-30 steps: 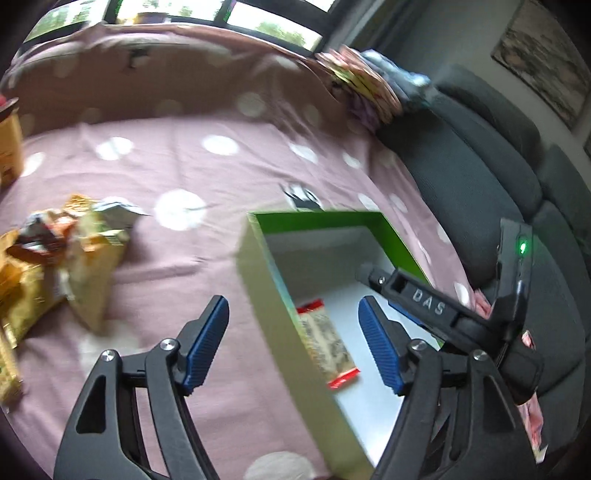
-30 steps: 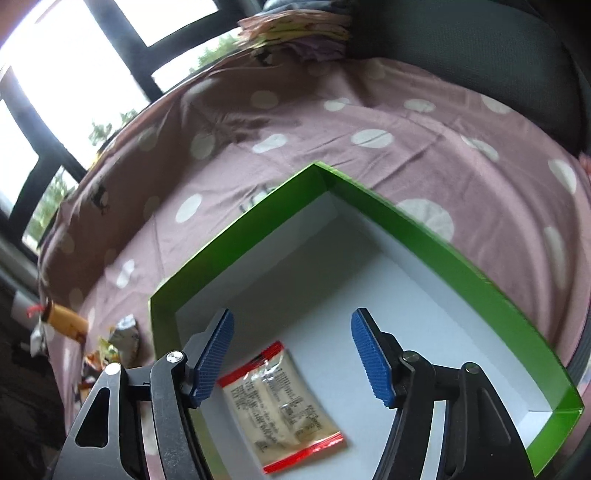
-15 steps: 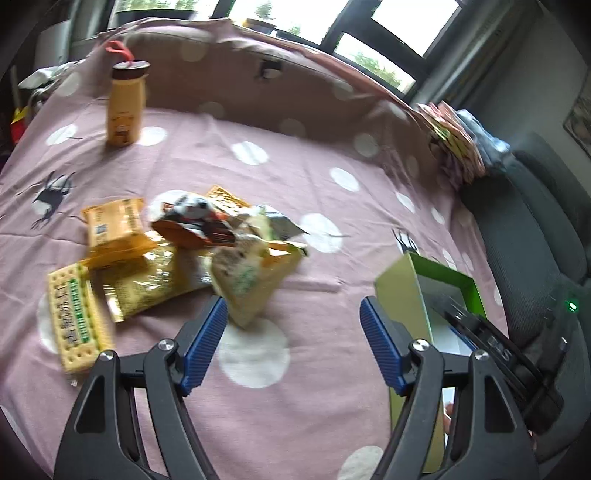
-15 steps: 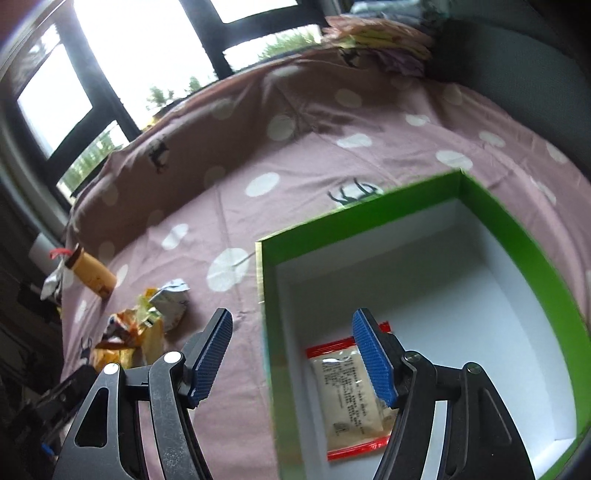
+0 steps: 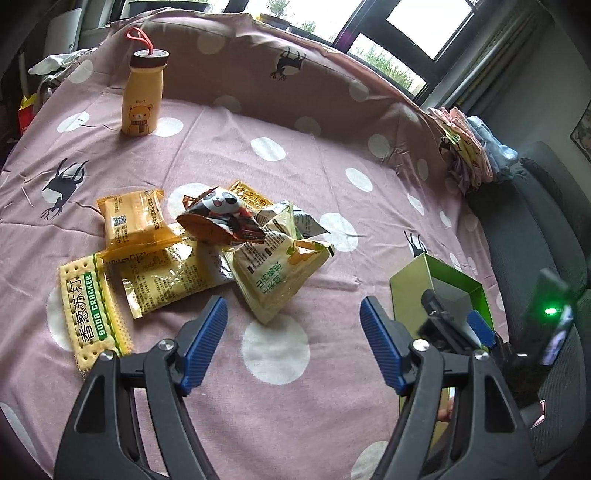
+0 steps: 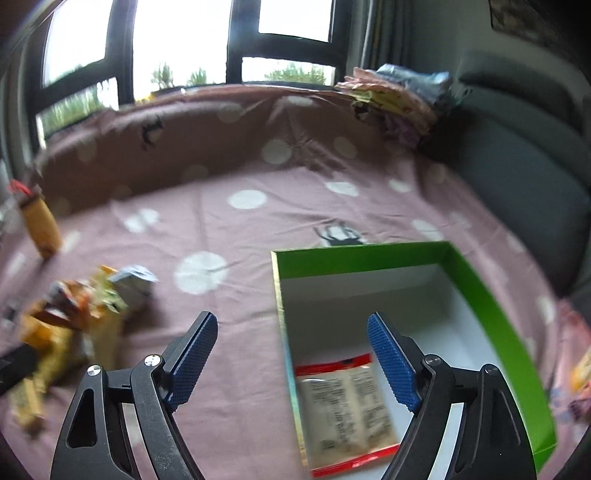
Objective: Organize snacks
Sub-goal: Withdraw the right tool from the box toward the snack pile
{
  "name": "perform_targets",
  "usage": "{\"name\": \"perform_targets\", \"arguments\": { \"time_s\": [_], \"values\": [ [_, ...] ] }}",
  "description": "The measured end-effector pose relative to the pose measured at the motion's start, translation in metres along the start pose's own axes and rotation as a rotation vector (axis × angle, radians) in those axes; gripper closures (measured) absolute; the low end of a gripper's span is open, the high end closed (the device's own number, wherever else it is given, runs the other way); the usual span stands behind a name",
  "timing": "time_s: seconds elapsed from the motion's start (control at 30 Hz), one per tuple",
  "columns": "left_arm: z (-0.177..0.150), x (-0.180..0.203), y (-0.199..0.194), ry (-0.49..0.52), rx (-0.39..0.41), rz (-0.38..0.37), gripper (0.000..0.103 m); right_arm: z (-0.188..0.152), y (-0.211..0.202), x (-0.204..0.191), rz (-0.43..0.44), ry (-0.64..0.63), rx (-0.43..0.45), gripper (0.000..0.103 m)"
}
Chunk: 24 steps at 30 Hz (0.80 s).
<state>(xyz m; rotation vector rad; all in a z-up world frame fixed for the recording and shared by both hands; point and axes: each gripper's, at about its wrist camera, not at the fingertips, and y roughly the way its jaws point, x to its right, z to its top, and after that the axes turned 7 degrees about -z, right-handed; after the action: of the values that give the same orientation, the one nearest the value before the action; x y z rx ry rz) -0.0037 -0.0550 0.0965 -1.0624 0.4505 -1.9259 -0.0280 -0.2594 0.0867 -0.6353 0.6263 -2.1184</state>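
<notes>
Hovering over the snack pile (image 5: pixel 207 240), the left gripper (image 5: pixel 293 343) has empty, open jaws; the right gripper (image 6: pixel 291 363), jaws just widening, straddles the green box (image 6: pixel 495 314) wall, gripping nothing.

A home living room: grey sofa (image 5: pixel 532 221), wall picture (image 6: pixel 524 22), windows (image 6: pixel 184 44), and a polka-dot cloth (image 5: pixel 295 155).

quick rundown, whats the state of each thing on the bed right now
green cardboard box with white inside: open, no lid, upright
red-edged clear snack packet: flat on the box floor, sealed
heap of yellow and orange snack bags: outside the box, overlapping
soda cracker pack: flat on the cloth, at the heap's edge
yellow bear-print bottle: upright, capped
left gripper: open, empty
right gripper: fingers just opening, empty
</notes>
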Motion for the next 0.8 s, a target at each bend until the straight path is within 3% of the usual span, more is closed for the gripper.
{"name": "perform_targets", "arguments": {
  "time_s": [0.1, 0.37, 0.57, 0.8],
  "values": [
    [0.001, -0.003, 0.002, -0.008, -0.009, 0.004, 0.028, -0.001, 0.002, 0.001, 0.076, 0.014, -0.015, 0.019],
    [0.004, -0.011, 0.003, -0.029, -0.021, 0.008, 0.028, -0.007, -0.01, -0.025, 0.026, -0.161, 0.066, 0.019],
    [0.005, -0.02, 0.001, -0.058, -0.022, 0.022, 0.028, -0.014, -0.017, -0.038, 0.127, -0.266, 0.069, 0.019],
    [0.006, -0.023, -0.001, -0.067, -0.025, 0.027, 0.028, -0.018, -0.022, -0.039, 0.218, -0.282, 0.039, 0.019]
  ]
}}
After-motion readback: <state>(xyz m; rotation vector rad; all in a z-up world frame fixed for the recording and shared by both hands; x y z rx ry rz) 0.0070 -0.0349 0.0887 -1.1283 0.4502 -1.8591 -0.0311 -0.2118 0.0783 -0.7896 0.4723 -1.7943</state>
